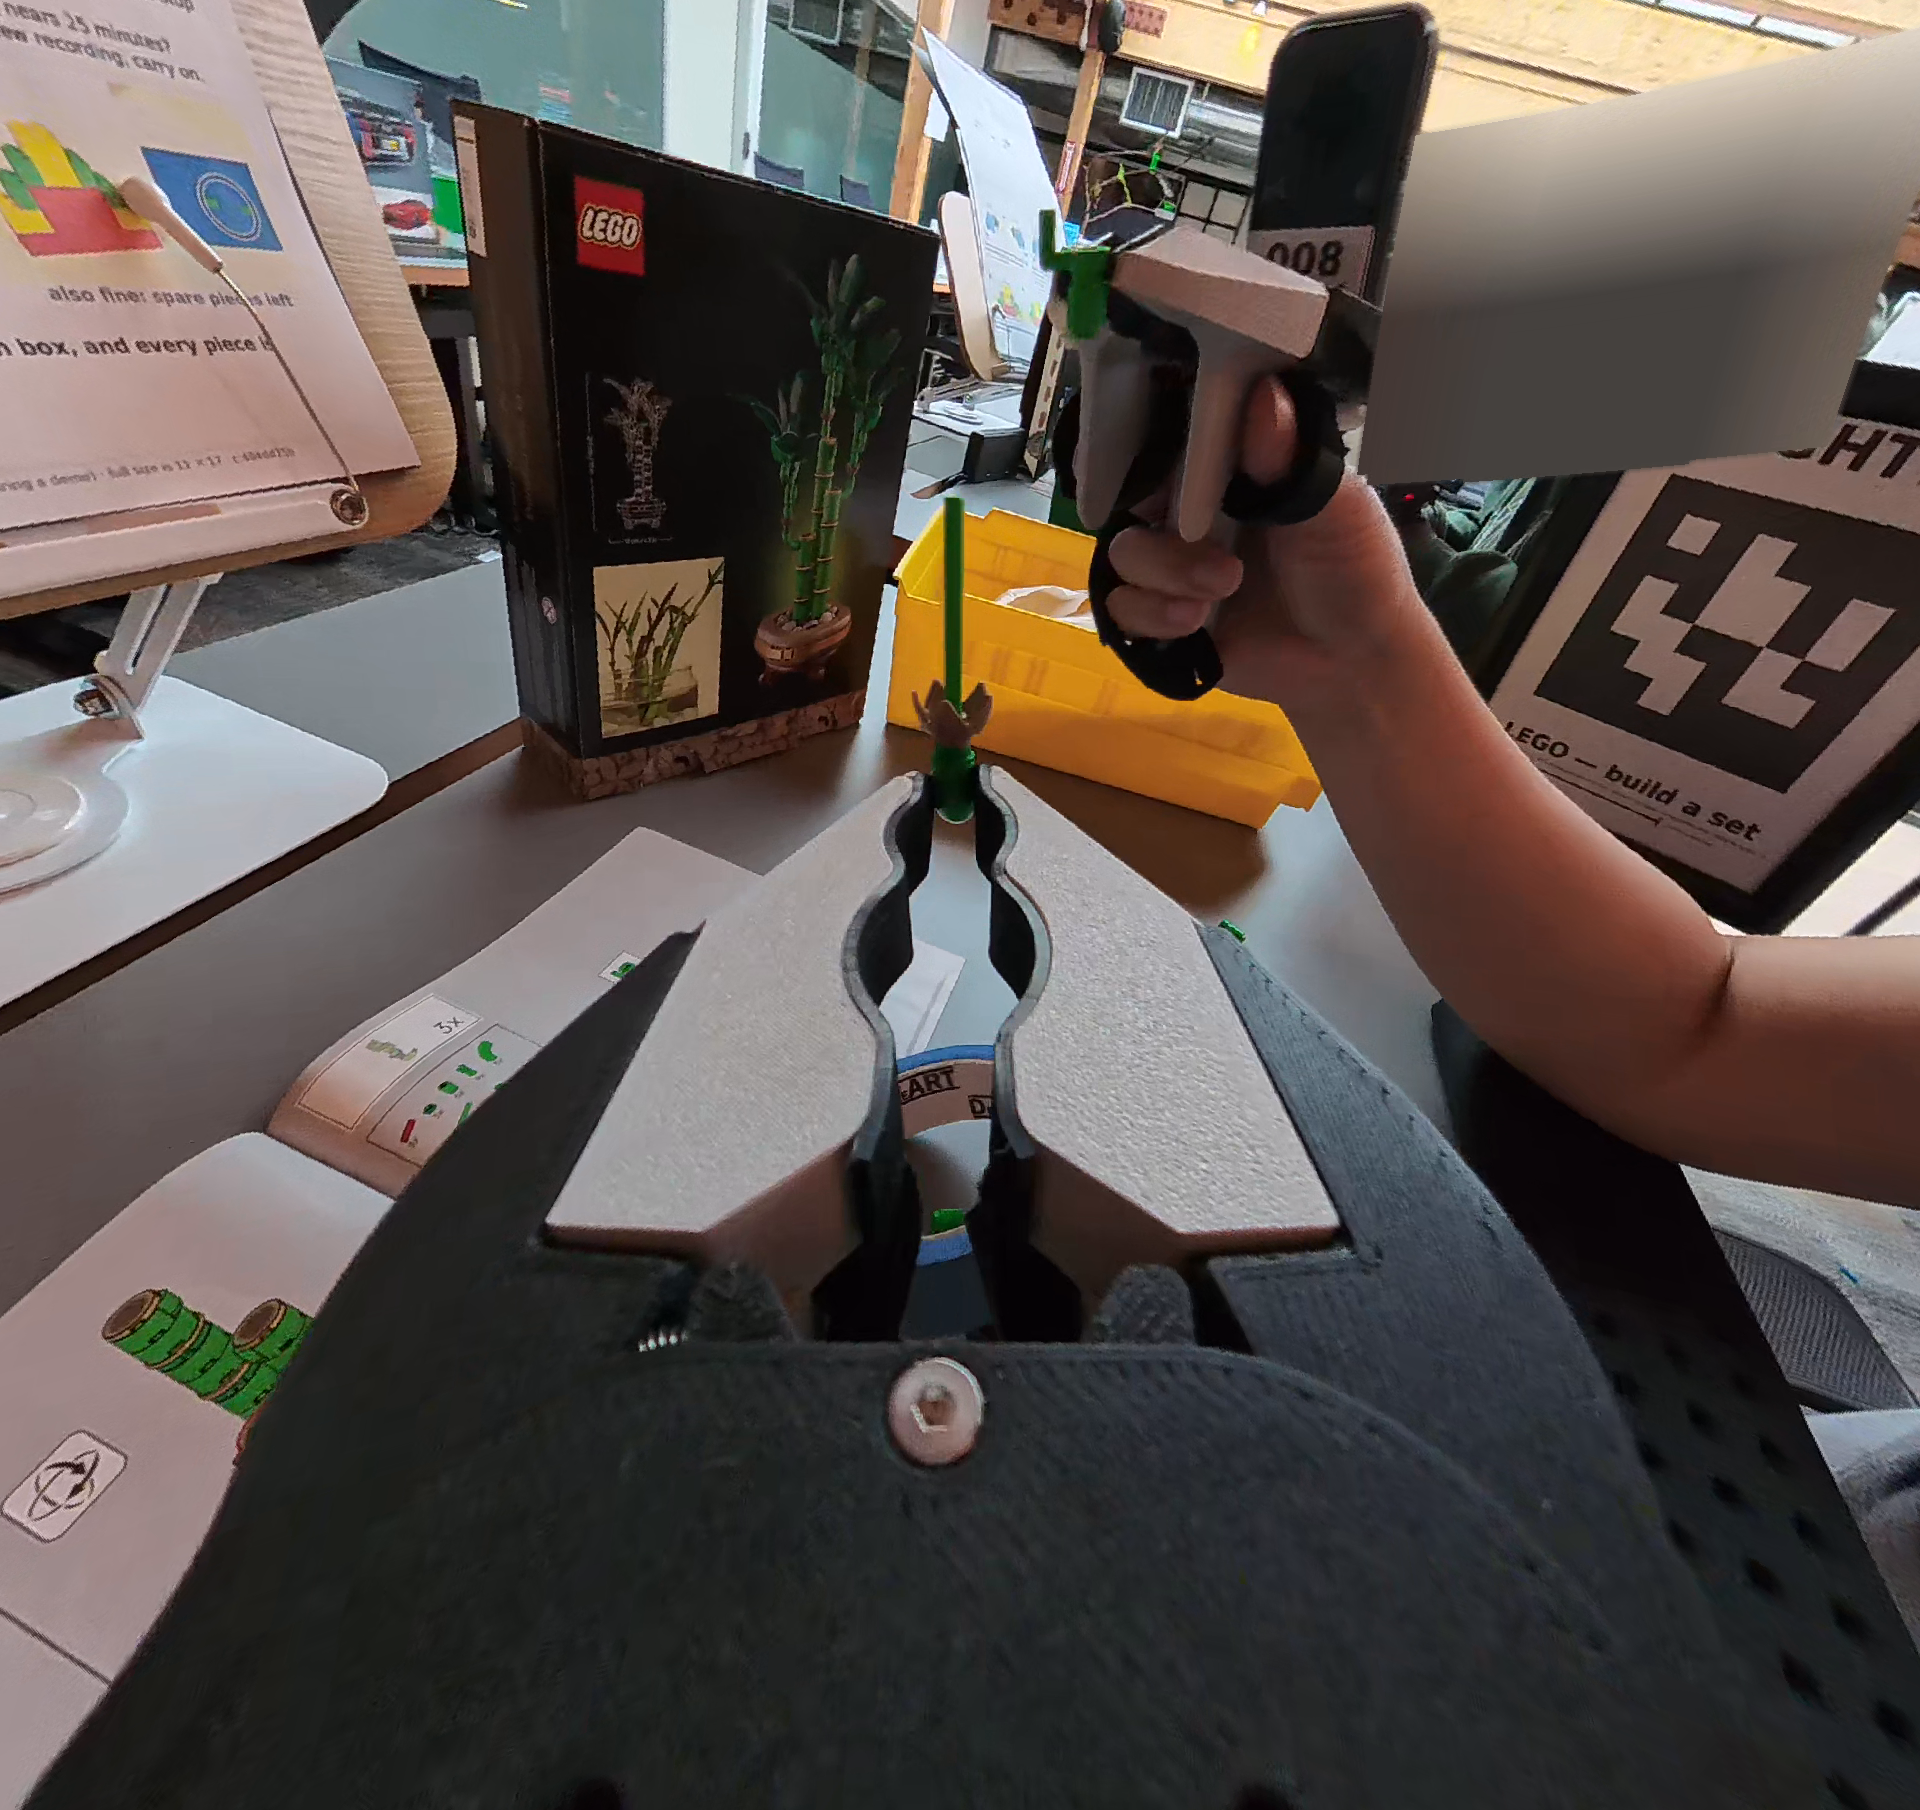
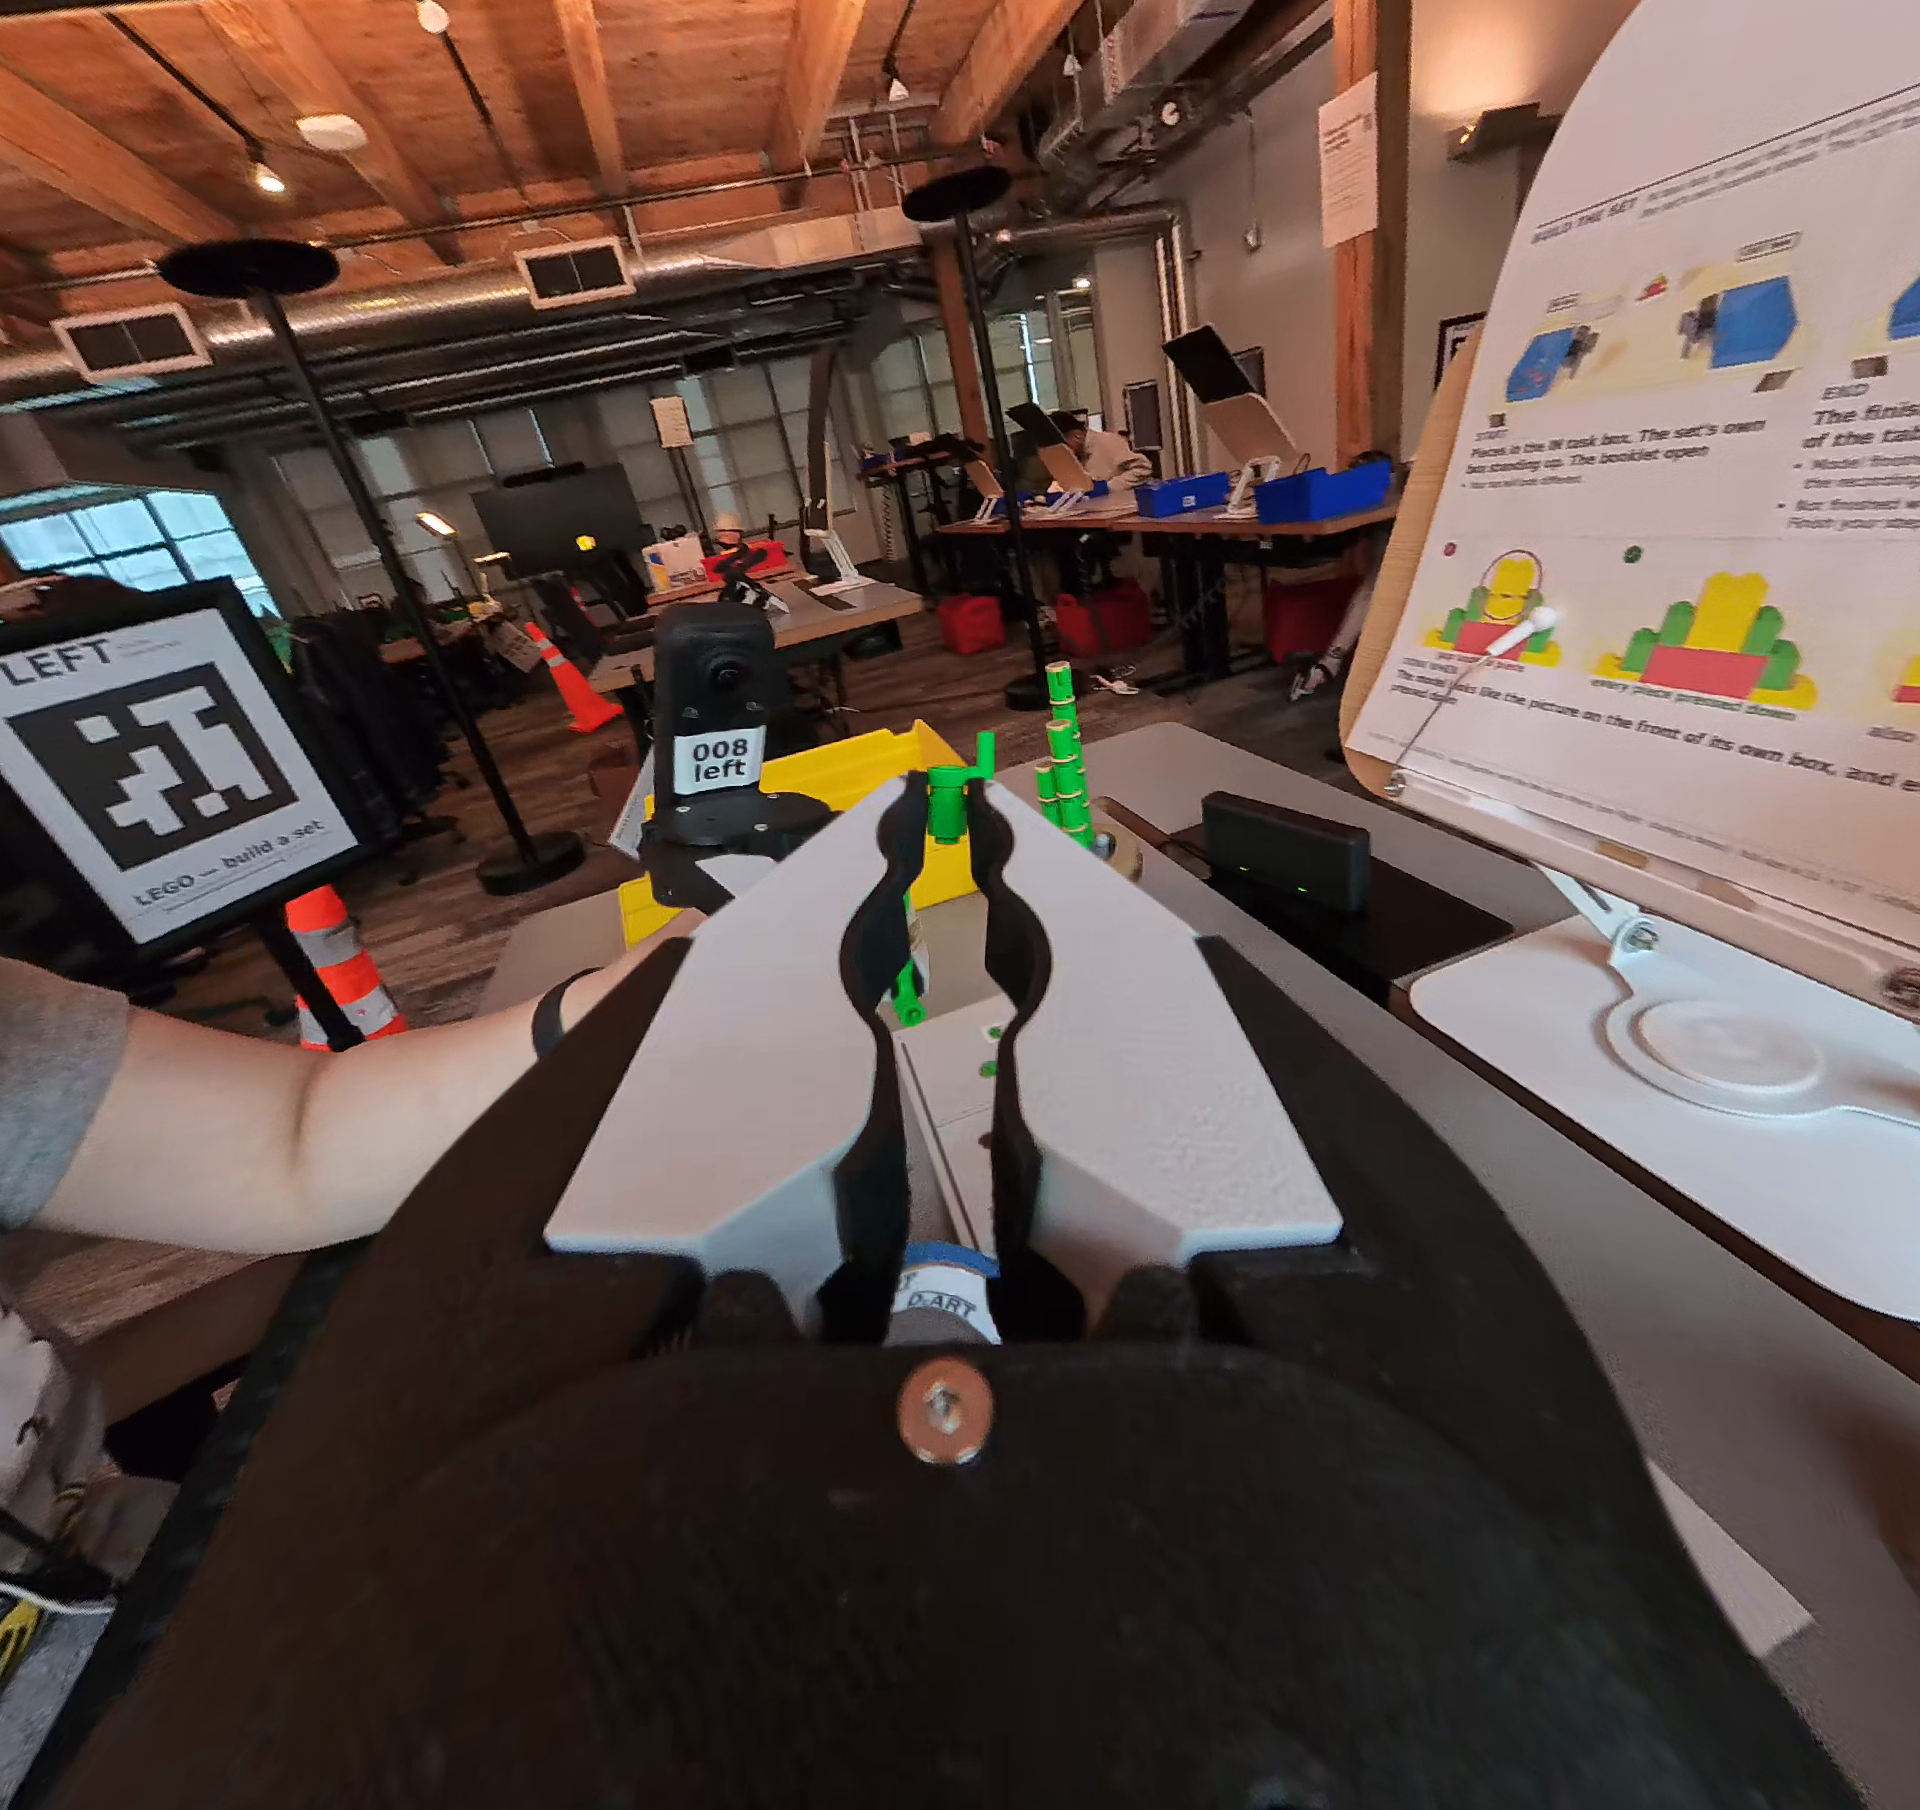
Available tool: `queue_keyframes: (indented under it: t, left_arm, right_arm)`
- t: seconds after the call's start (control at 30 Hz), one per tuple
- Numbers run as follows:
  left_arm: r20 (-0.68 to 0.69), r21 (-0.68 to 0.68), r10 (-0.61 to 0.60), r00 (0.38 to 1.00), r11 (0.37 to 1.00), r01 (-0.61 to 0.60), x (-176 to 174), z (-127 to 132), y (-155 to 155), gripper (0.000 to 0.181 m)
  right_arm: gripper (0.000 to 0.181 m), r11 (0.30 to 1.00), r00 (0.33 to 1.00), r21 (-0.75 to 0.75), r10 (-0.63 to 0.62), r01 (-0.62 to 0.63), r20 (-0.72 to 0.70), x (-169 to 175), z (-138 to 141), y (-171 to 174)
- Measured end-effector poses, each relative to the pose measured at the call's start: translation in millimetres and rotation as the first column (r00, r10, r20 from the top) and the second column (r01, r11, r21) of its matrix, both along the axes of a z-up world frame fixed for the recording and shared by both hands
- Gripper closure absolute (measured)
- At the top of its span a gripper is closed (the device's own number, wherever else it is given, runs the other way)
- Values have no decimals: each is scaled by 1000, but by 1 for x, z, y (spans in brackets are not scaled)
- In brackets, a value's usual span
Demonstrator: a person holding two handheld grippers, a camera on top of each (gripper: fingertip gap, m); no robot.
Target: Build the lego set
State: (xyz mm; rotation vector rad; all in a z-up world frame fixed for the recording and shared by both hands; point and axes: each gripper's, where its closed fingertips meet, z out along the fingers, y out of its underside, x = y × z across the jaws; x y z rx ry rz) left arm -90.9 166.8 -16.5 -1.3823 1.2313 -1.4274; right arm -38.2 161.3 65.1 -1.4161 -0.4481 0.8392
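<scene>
My left gripper [image 1: 951, 796] is shut on the base of a thin green stalk piece [image 1: 953, 617] with a brown leaf collar, held upright above the table. My right gripper [image 2: 948, 804] is shut on a small green round piece with a side bar [image 2: 951, 796]. In the left wrist view the right gripper [image 1: 1081, 306] is raised high at the right, held by a hand, with the green piece [image 1: 1075, 280] at its tip. A partly built green bamboo model [image 2: 1065, 763] stands on the table beyond it. The open instruction booklet [image 1: 343, 1116] lies at the left.
The black set box [image 1: 707, 472] stands upright behind the stalk. A yellow parts bin [image 1: 1049, 659] sits to its right. A roll of blue tape [image 1: 935, 1116] lies under my left gripper. A paper stand on a white base [image 1: 156, 773] is at the left, a marker sign [image 1: 1725, 648] at the right. About 10 cm separates my left fingertips from my right.
</scene>
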Motion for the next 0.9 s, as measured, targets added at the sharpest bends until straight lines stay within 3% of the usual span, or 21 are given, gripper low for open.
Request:
queue_keyframes:
  t: [0.27, 0.9]
  left_arm:
    - [16, 25, -20, 1000, 999, 20, 0, 4, -6, 176]
    - [35, 56, -56, 998, 997, 54, 1, 6, -14, 176]
  right_arm:
    - [177, 998, 995, 9, 60, -59, -75, -10, 5, -3]
    - [177, 996, 992, 35, 84, -81, -95, -22, 11, -5]
